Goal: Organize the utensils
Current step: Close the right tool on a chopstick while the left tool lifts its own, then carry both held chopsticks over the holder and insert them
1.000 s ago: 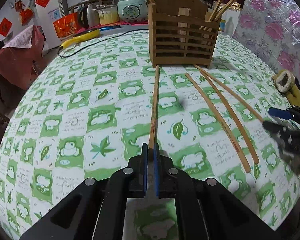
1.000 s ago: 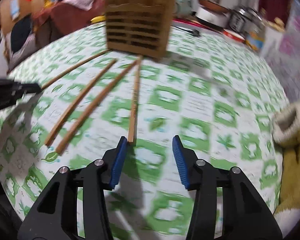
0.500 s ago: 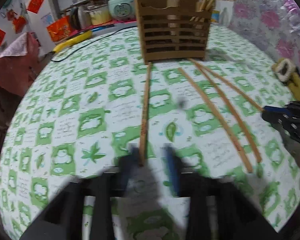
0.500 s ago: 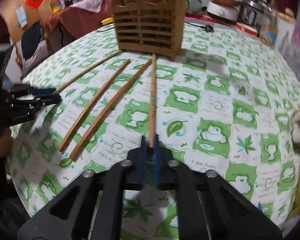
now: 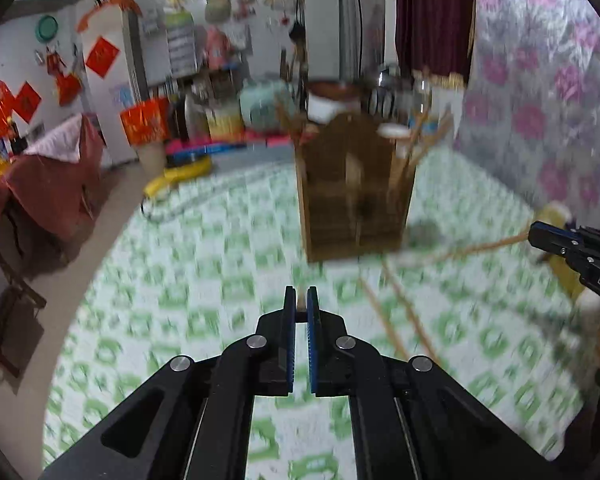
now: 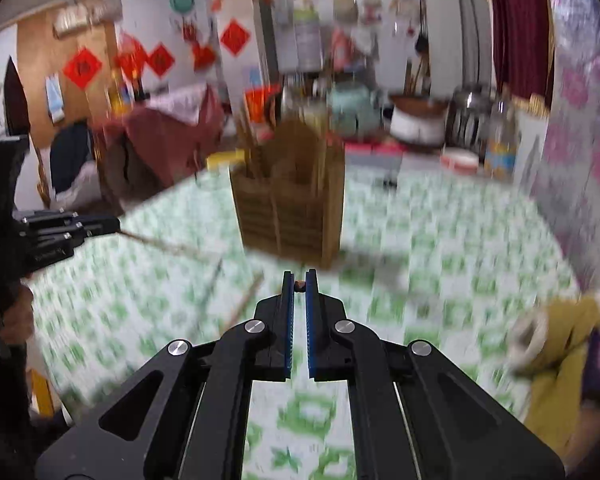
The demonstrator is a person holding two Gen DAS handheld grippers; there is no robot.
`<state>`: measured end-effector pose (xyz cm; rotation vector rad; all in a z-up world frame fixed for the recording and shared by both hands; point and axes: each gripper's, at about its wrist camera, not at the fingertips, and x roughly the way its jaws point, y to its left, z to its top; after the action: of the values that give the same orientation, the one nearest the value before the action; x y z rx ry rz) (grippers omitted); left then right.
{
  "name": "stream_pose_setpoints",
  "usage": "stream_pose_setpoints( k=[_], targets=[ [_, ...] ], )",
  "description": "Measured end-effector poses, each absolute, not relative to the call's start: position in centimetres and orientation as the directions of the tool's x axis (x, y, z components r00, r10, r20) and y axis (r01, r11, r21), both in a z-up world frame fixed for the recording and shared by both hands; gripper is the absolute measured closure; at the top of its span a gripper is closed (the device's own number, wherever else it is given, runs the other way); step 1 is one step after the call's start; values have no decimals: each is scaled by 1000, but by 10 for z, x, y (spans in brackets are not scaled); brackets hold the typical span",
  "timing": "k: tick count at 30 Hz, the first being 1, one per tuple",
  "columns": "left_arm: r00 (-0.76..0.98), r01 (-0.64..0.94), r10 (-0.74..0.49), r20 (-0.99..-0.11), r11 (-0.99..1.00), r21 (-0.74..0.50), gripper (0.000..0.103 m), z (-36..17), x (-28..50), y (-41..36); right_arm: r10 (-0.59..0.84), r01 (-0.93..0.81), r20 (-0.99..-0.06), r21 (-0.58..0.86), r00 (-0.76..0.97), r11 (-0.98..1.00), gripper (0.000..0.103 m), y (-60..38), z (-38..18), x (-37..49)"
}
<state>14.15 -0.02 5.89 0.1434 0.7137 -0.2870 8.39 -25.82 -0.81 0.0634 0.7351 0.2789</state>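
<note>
Both grippers have come up off the table since the earlier frames, each with a chopstick pinched at its end, and the right jaws, wide apart a moment back, have just been closing onto theirs.

Left wrist view: the left gripper [image 5: 301, 300] is clamped on a chopstick [image 5: 300, 303], only its butt end showing between the blue pads. The wooden holder [image 5: 354, 196] stands at twelve o'clock, a touch right. Two loose chopsticks [image 5: 396, 312] lie on the green tablecloth [image 5: 204, 264] at two o'clock. The right gripper [image 5: 540, 236] sits at three o'clock, its stick [image 5: 484, 246] slanting toward the holder.

Right wrist view: the right gripper [image 6: 299, 282] pinches its chopstick tight, holder dead ahead at twelve.

To do this well, I'd say lift each tip clear of the holder's rim, keep the sticks apart, and release only once a tip is inside a compartment.
</note>
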Motion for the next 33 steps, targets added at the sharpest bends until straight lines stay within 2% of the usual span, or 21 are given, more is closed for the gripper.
stream_pose_setpoints(
  k=[9,17,20,33],
  targets=[
    [807,313,-268,-526,950,-3,97,142,173,-22,315,-242,-483,209,817,948,97,-251,70,135],
    [880,296,-319,-353,948,-120,97,205,187,-22,248,-200,-306,181,919,963,97,-237,122,155],
    [898,267,-305,-318,951,-157,97,209,197,-25,226,-190,-306,143,925,971,97,-230,115,162],
    [876,239,-302,-377,949,-205,97,190,257,-34,258,-197,-346,201,902,960,97,-237,89,207]
  ],
)
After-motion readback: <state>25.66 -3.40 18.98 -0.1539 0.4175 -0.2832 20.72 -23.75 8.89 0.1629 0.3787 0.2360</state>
